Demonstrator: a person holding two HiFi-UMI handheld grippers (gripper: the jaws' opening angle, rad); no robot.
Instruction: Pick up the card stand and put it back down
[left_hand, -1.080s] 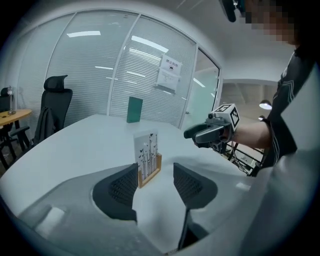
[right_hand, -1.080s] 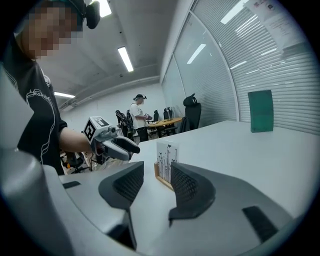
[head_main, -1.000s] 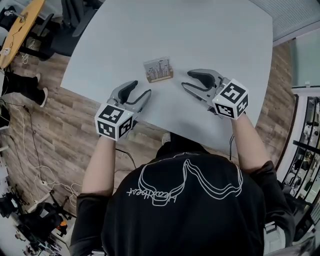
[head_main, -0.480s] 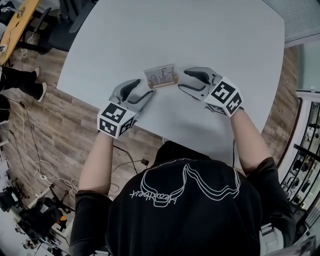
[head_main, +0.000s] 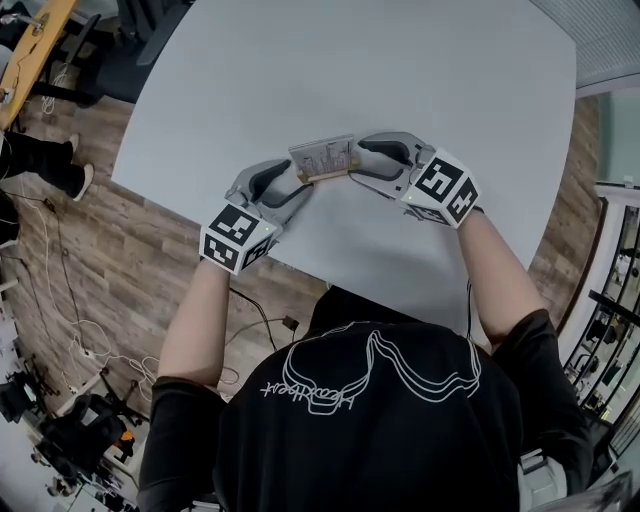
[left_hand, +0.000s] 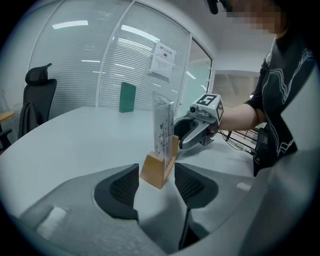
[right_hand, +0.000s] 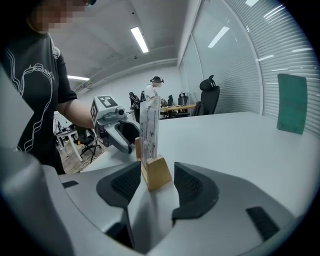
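Left gripper (head_main: 292, 186) sits low, jaws apart, straddling one end of the card stand (head_main: 322, 160). Right gripper (head_main: 362, 166) straddles the other end, its jaws just been opening and now wide. The stand is upright on the white table (head_main: 420, 80), squarely between them.

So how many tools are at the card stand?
2: left tool at the card stand, left end; right tool, jaws just opening, at its right end; base between each pair.
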